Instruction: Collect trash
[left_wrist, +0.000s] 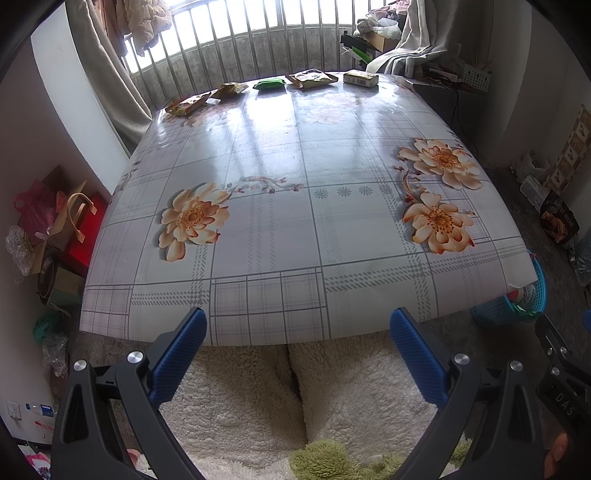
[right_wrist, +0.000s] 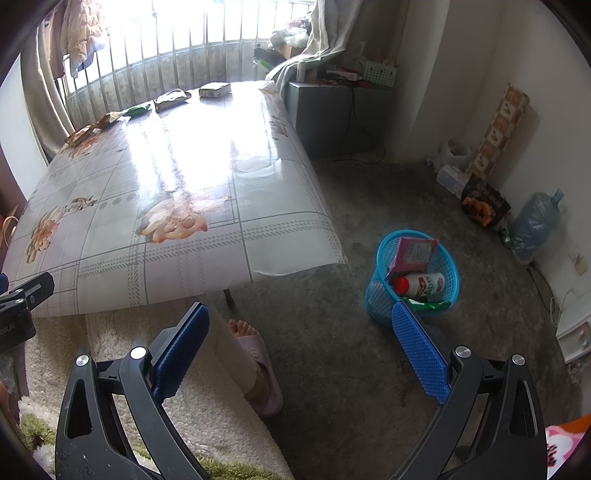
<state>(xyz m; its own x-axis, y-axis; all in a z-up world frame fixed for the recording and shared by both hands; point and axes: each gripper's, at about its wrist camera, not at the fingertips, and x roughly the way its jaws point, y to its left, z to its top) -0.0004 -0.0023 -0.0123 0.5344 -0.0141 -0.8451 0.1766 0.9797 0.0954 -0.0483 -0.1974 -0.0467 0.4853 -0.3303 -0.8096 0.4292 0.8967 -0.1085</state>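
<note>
- The left claw (left_wrist: 297, 323) hangs over the desk's (left_wrist: 280, 236) near edge, fingers spread wide, holding nothing.
- Five pieces of trash line the far edge, well apart from it: three wrappers, a green packet (left_wrist: 269, 84) and a small box (left_wrist: 361, 78).
- The right claw (right_wrist: 299, 317), likewise wide open and empty, is near the blue basket (right_wrist: 413, 277) on the floor, which holds a bottle (right_wrist: 421, 284) and a pink packet (right_wrist: 412, 253).

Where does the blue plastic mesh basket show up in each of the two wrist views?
Left wrist view: blue plastic mesh basket sits at the lower right, partly hidden under the table's corner.
Right wrist view: the basket stands in full view on the floor, right of centre.
Shared landmark: the flat green packet on the table's far edge.
</note>
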